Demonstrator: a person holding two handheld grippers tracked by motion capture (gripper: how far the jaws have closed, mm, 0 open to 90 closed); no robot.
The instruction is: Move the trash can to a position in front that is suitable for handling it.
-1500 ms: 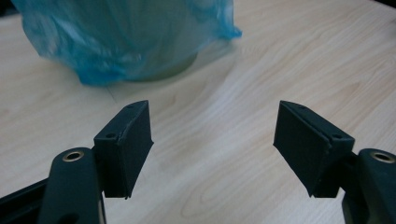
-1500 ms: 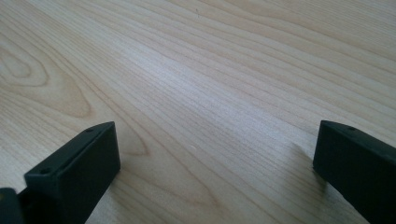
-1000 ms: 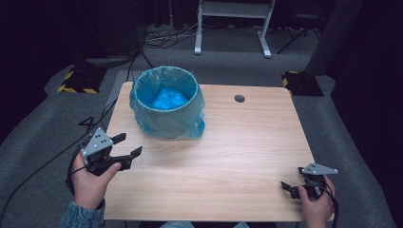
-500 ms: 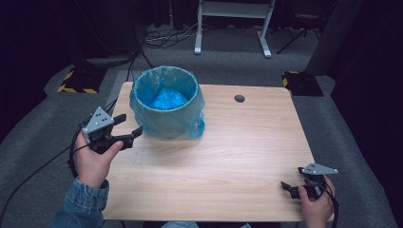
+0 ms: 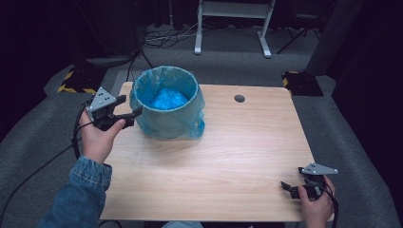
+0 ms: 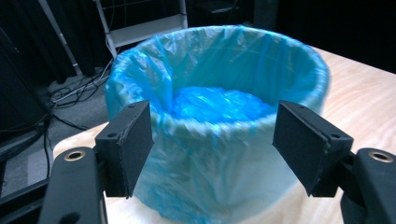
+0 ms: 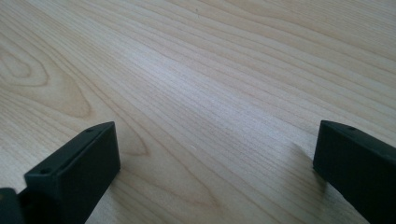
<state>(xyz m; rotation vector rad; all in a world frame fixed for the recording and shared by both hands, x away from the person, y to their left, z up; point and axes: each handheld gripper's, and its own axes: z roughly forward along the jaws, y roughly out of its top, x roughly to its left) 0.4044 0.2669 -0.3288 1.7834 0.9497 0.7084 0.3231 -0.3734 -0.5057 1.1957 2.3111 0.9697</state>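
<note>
A round bin lined with a blue plastic bag [image 5: 167, 102] stands at the table's far left. My left gripper [image 5: 129, 108] is held open just left of the bin, its jaws pointing at the rim. In the left gripper view the blue-lined bin [image 6: 219, 140] sits close ahead between the two spread jaws, my left gripper [image 6: 212, 140] holding nothing. Near the front right corner my right gripper [image 5: 287, 187] rests low over the wood, open and empty. The right gripper view has bare wood grain between my right gripper [image 7: 210, 168] jaws.
The wooden table [image 5: 228, 161] has a round cable hole [image 5: 239, 98] at the back right. A white metal stand [image 5: 233, 19] and cables lie on the floor behind. Yellow-black striped blocks [image 5: 76, 80] sit on the floor beside the table's far corners.
My left gripper has moved away from me and slightly right, from the table's left edge up to the bin's side. The right gripper has stayed put.
</note>
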